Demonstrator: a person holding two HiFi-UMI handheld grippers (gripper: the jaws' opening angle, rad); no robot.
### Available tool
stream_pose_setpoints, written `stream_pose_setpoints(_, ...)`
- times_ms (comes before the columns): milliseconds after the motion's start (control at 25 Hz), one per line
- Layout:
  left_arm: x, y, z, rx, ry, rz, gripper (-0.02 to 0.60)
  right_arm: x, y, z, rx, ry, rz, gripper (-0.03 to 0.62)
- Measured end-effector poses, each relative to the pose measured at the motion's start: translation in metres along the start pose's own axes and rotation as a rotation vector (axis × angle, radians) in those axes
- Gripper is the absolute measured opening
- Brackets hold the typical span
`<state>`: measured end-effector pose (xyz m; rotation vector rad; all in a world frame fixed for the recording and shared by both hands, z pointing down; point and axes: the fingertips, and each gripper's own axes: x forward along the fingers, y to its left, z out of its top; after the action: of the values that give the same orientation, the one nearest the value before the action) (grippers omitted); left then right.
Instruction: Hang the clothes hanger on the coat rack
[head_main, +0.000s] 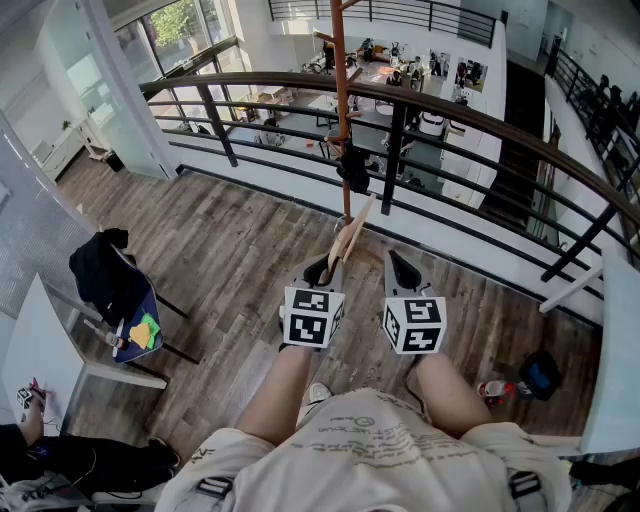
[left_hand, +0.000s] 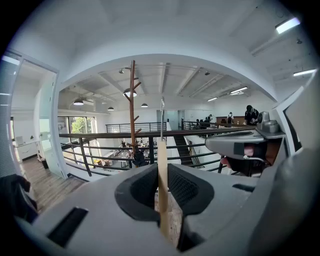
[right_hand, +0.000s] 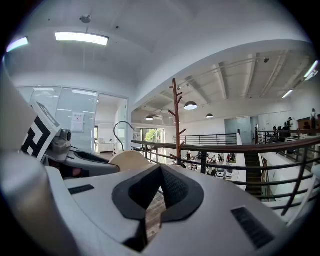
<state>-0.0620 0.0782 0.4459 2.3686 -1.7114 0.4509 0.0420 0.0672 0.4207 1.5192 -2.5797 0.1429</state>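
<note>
Hanger (head_main: 350, 238) of pale, smooth wood with a thin wire hook stood edge-on, pinched in the left gripper's (left_hand: 162, 172) jaws, short of the coat rack (head_main: 341, 100). The right gripper (right_hand: 159, 172) was closed on nothing. Lifting the hook over a slanted brown peg, then lowering it, would likely seat it.

Head camera downward; others level (rack (head_main: 341, 100) shared).
</note>
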Motion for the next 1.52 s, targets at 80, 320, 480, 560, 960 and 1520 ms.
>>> stream_pose_setpoints(80, 0.0, 0.003, 0.002, 0.0, -0.003, -0.006, 0.057, 0.003, 0.003, 0.002, -0.002, -0.003, -0.001, 0.002)
stream_pose_setpoints(320, 0.006, 0.022, 0.004, -0.004, -0.003, -0.028, 0.057, 0.02, 0.013, 0.003, 0.022, -0.003, -0.015, 0.002)
stream_pose_setpoints(480, 0.011, 0.038, 0.006, -0.019, -0.014, -0.054, 0.057, 0.033, 0.024, 0.006, 0.02, -0.009, -0.03, 0.002)
stream_pose_setpoints(560, 0.012, 0.048, 0.007, -0.015, -0.017, -0.065, 0.057, 0.04, 0.03, 0.009, 0.022, -0.022, -0.038, 0.002)
stream_pose_setpoints(960, 0.018, 0.1, -0.007, -0.011, -0.007, -0.133, 0.057, 0.072, 0.074, 0.0, 0.002, -0.002, -0.096, 0.002)
stream_pose_setpoints(1520, 0.075, 0.123, -0.005, -0.012, 0.03, -0.179, 0.057, 0.13, 0.042, -0.005, 0.023, 0.019, -0.146, 0.002)
